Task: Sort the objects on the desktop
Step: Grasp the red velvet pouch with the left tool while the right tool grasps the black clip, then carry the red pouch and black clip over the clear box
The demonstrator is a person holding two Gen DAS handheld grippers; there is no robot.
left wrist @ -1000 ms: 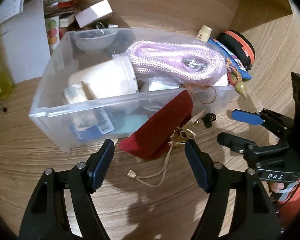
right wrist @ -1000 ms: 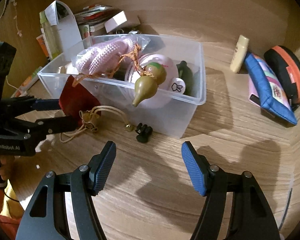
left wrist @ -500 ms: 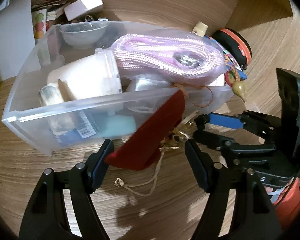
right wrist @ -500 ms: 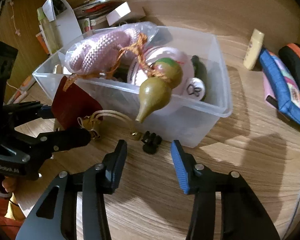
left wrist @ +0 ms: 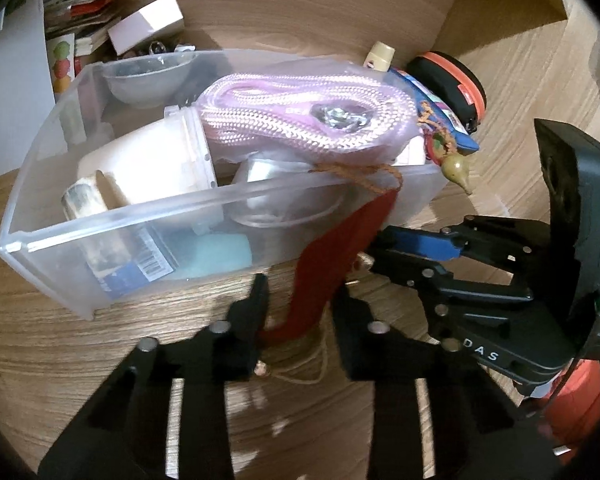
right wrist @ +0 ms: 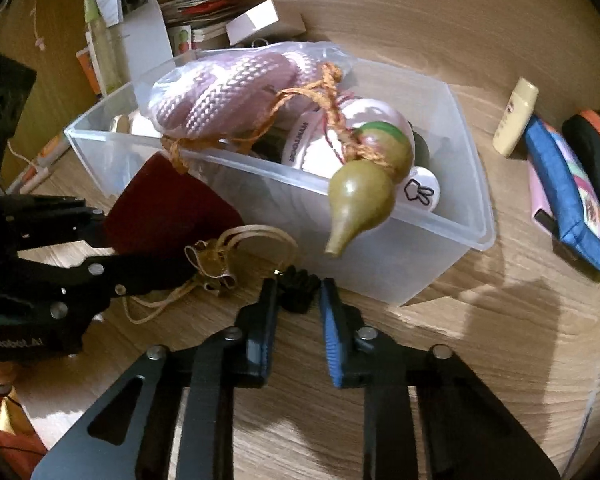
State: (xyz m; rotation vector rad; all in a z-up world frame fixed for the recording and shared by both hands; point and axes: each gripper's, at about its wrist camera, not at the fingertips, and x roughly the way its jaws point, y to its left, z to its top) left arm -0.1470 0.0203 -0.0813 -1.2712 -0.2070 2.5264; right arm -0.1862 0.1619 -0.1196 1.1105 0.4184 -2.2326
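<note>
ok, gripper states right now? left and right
Left gripper: closing around the red pouch, contact not clear; cannot tell.
Right gripper: narrowed around the small black clip, not visibly clamped; cannot tell.

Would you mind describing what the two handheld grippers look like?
Both are matte black, with slotted finger arms and silver screws. The left gripper has dark pads; the right gripper has ribbed blue pads, white "DAS" lettering and a green light.

"DAS" on right gripper (left wrist: 374,254)
</note>
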